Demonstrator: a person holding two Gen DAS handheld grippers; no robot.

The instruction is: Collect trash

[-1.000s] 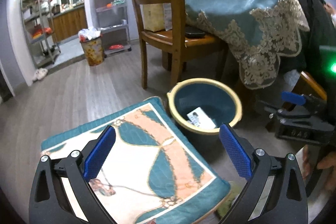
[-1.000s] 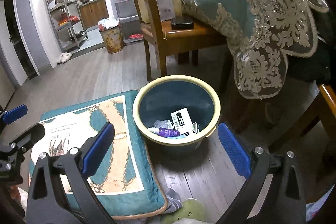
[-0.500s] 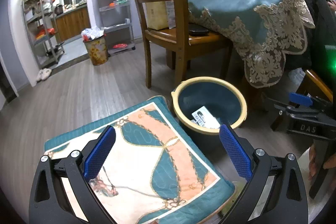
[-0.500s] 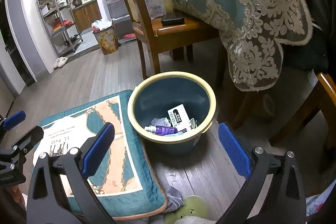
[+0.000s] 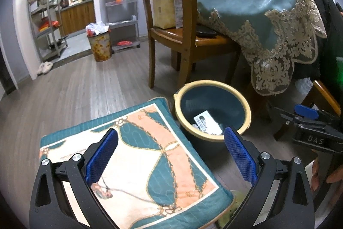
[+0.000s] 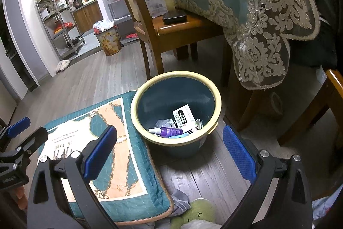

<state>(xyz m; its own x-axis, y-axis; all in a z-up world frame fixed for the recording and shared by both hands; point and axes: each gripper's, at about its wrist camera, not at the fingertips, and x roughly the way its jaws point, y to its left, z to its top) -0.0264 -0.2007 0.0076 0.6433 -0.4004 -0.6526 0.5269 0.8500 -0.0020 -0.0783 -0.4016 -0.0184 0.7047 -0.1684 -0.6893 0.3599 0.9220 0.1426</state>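
A teal bin with a cream rim (image 6: 216, 96) (image 5: 246, 113) stands on the wood floor by a patterned cushion (image 6: 107, 143) (image 5: 139, 153). Inside lie a white carton (image 6: 184, 118) (image 5: 205, 121), a purple bottle (image 6: 169, 132) and crumpled wrappers. My left gripper (image 5: 171, 156) is open and empty above the cushion. My right gripper (image 6: 171, 149) is open and empty, just in front of the bin. Each gripper shows at the edge of the other's view.
A wooden chair (image 6: 167, 29) (image 5: 184, 35) and a table with a teal lace cloth (image 6: 257, 14) (image 5: 268, 14) stand behind the bin. A second full bin (image 5: 99, 44) and metal shelves (image 5: 47, 18) are far left. A green soft toy (image 6: 197, 216) lies at the bottom.
Both grippers have drawn back and risen slightly, so the bin sits a little farther off. Both stay open and empty.
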